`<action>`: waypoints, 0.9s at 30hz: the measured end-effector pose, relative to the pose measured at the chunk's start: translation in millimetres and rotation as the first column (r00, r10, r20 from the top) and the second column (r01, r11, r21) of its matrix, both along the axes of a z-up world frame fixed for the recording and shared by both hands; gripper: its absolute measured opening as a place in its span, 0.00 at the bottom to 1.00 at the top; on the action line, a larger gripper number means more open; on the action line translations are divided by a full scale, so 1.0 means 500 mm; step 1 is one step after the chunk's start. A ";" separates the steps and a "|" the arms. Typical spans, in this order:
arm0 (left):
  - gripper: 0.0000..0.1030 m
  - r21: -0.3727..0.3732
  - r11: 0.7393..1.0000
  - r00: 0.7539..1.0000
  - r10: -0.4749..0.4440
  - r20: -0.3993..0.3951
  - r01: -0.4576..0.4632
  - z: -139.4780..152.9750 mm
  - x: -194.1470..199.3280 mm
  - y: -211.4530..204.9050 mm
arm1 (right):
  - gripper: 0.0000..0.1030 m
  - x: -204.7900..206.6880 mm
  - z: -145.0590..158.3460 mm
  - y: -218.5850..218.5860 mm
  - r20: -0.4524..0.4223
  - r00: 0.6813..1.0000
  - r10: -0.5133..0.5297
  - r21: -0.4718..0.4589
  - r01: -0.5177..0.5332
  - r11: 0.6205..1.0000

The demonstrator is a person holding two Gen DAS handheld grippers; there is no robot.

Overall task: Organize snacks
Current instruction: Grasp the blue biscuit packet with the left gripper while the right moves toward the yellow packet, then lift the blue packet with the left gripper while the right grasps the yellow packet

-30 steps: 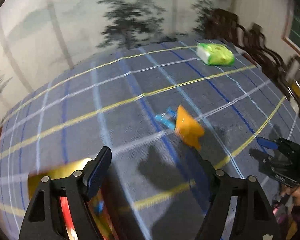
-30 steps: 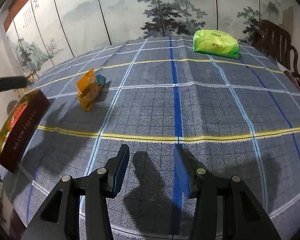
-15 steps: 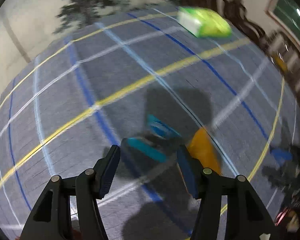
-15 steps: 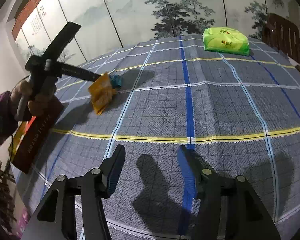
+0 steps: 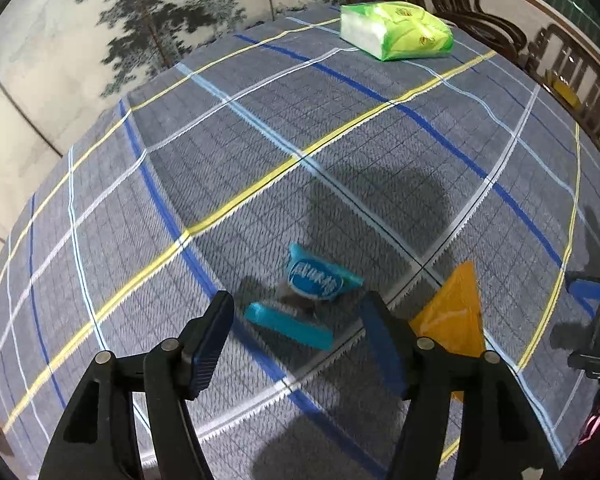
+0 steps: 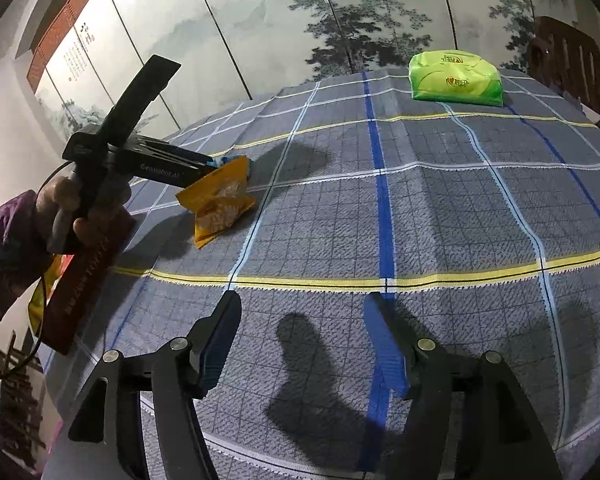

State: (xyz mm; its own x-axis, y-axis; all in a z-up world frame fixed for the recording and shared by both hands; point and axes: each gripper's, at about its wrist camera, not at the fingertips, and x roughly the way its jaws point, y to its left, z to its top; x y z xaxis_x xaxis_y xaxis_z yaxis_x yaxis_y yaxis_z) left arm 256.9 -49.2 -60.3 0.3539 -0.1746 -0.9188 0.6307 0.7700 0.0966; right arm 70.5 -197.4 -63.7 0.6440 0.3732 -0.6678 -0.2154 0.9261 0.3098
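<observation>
A small blue snack packet (image 5: 314,286) lies on the plaid tablecloth (image 5: 260,140), with an orange snack packet (image 5: 454,316) just to its right. My left gripper (image 5: 300,336) is open, low over the cloth, with the blue packet just ahead between its fingers. In the right wrist view the orange packet (image 6: 220,200) lies at the left, with the left gripper's fingers (image 6: 180,164) right behind it and the blue packet (image 6: 230,162) mostly hidden. My right gripper (image 6: 302,344) is open and empty above the near part of the cloth.
A green tissue pack (image 5: 396,36) lies at the far side of the table, also in the right wrist view (image 6: 456,78). A dark red box (image 6: 82,280) stands at the table's left edge. Carved wooden chairs (image 5: 500,36) stand behind the table on the right.
My left gripper has swung away from the red box, come down toward the blue packet and now has it between its open fingers. The right gripper has barely moved.
</observation>
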 end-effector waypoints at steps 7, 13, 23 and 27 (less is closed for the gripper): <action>0.32 -0.058 0.998 0.996 -0.039 -0.085 0.034 -0.012 0.030 -0.012 | 0.65 0.005 -0.001 -0.002 -0.002 1.000 0.004 0.013 -0.004 1.000; 0.29 -0.122 0.970 0.975 0.195 -0.109 -0.208 -0.009 -0.045 0.025 | 0.65 0.009 -0.002 -0.005 -0.007 1.000 -0.009 0.021 0.009 1.000; 0.29 -0.290 0.874 0.921 0.375 -0.107 -0.389 0.075 -0.274 0.125 | 0.66 0.036 0.046 0.086 0.025 0.990 0.140 -0.071 -0.138 0.988; 0.29 -0.314 0.865 0.920 0.380 -0.099 -0.391 0.097 -0.322 0.142 | 0.75 0.092 0.052 0.152 0.051 0.973 0.224 -0.141 -0.215 0.966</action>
